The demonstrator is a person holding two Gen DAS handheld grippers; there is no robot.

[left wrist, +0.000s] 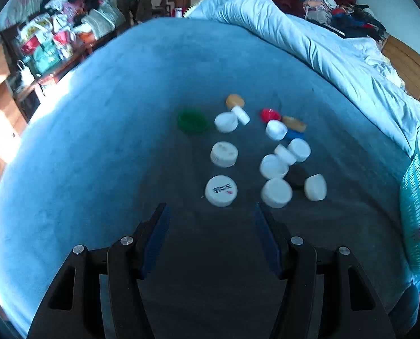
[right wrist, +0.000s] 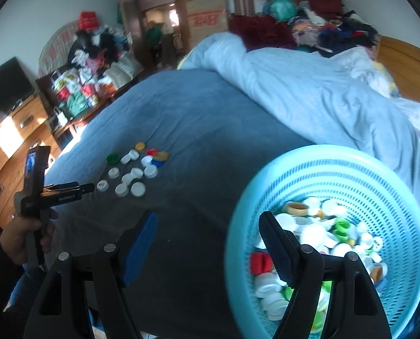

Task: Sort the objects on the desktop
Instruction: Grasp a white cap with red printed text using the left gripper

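Just ahead of the left gripper (left wrist: 211,220), spread and empty, caps (left wrist: 221,190) lie scattered on the bed (left wrist: 125,113). Light, rigid, slippery; to be pinched across the rim.

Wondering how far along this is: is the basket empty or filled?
Partly filled: the basket holds many caps across its bottom, well below the rim.
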